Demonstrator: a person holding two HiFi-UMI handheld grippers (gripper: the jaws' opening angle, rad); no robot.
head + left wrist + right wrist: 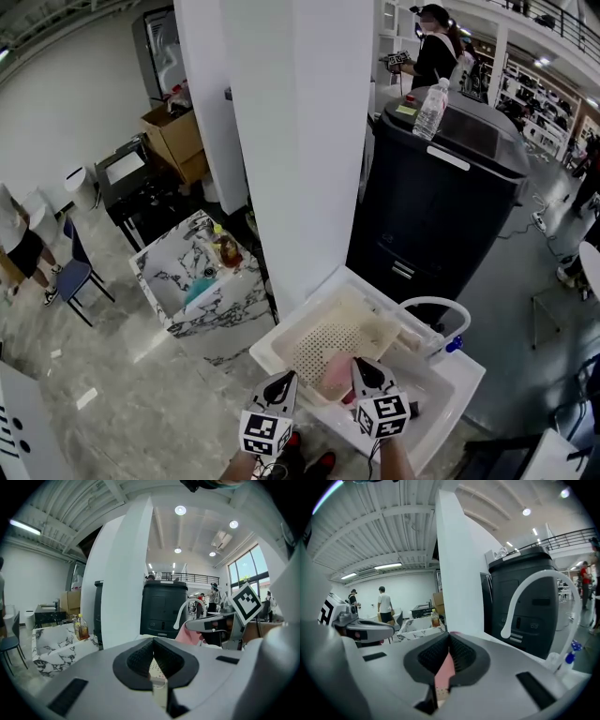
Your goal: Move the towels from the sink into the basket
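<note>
Seemed partway through: pinched a pink towel [336,373] in the closed right gripper [360,367] just above the basket [314,347] on the sink [450,389], not yet released; carried nothing in the closed left gripper [284,380]; spotted no other towels

We record bright, even light from ceiling lamps [180,510]; shadows are soft. Both gripper views curve heavily, with dark corners and blurred foregrounds.
</note>
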